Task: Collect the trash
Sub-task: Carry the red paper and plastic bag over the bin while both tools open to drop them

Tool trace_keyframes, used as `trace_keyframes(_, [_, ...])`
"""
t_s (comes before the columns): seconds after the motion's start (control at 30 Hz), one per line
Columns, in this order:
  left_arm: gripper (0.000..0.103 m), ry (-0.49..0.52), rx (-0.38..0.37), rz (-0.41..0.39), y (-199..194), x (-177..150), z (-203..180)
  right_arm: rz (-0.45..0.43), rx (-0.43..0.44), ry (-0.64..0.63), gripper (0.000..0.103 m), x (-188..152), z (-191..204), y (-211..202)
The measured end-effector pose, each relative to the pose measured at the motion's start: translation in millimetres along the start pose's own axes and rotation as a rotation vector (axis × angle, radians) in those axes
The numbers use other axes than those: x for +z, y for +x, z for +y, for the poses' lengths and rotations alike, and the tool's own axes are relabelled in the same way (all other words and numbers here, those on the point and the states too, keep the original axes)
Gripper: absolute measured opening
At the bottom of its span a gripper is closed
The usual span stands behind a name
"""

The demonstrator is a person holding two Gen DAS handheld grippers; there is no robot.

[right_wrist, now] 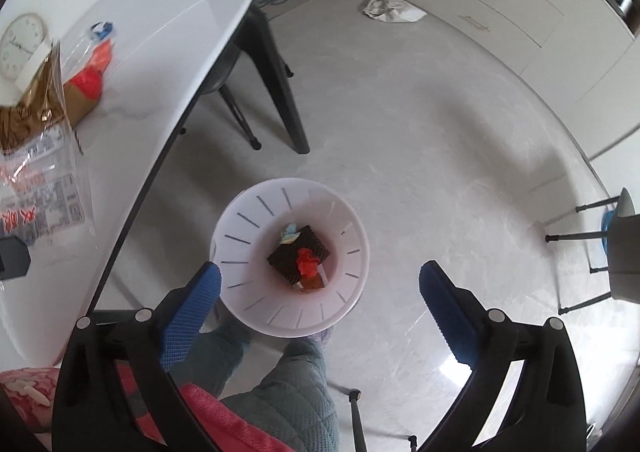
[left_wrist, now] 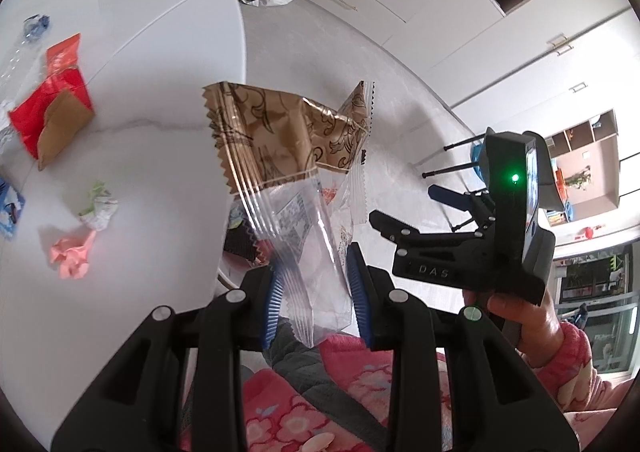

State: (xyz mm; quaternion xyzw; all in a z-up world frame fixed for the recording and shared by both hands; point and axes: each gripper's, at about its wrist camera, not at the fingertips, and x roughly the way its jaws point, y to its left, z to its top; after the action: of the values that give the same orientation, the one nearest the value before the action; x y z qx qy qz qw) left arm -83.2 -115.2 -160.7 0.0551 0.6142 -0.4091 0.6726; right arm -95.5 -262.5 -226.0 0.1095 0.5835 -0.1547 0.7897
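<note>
On the left, red (left_wrist: 48,108), pink (left_wrist: 72,256) and green-white (left_wrist: 98,206) scraps lie on the white table (left_wrist: 140,32), and the left gripper (left_wrist: 316,296) pinches a clear-and-gold snack wrapper (left_wrist: 288,156), holding it up past the table edge. Over to the right, the right gripper (right_wrist: 320,304) hangs spread wide with nothing between its fingers, right above the white bin (right_wrist: 256,236) on the floor, trash already lying inside.
</note>
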Motion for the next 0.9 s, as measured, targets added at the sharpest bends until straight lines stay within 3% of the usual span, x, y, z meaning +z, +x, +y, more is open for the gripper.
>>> trace_keyframes(0.1, [0.031, 0.029, -0.004, 0.021, 2.8, 4.5, 1.7, -0.007, -0.005, 0.016, 0.099, -1.9, -8.0, -3.0])
trace_keyframes(0.13, [0.039, 0.034, -0.002, 0.026, 7.6, 9.1, -3.1, -0.010, -0.006, 0.025, 0.099, -2.6, -10.8, -4.0])
trace_keyframes(0.2, [0.069, 0.049, 0.000, 0.036, 11.3, 9.9, -6.3, -0.013, -0.005, 0.038, 0.099, -3.0, -15.7, -5.5])
trace_keyframes(0.3, [0.080, 0.074, 0.005, 0.031, 11.5, 8.9, -8.3, -0.020, -0.009, 0.058, 0.099, -2.7, -22.7, -7.9])
trace_keyframes(0.57, [0.093, 0.044, 0.049, 0.001, 5.5, 5.6, 5.6, -0.023, 0.003, 0.077, 0.099, -1.1, -24.2, -8.5])
trace_keyframes(0.9, [0.095, -0.046, 0.106, -0.041, -4.4, -0.7, 19.8, -0.025, 0.016, 0.035, 0.099, 3.9, -7.4, -9.0])
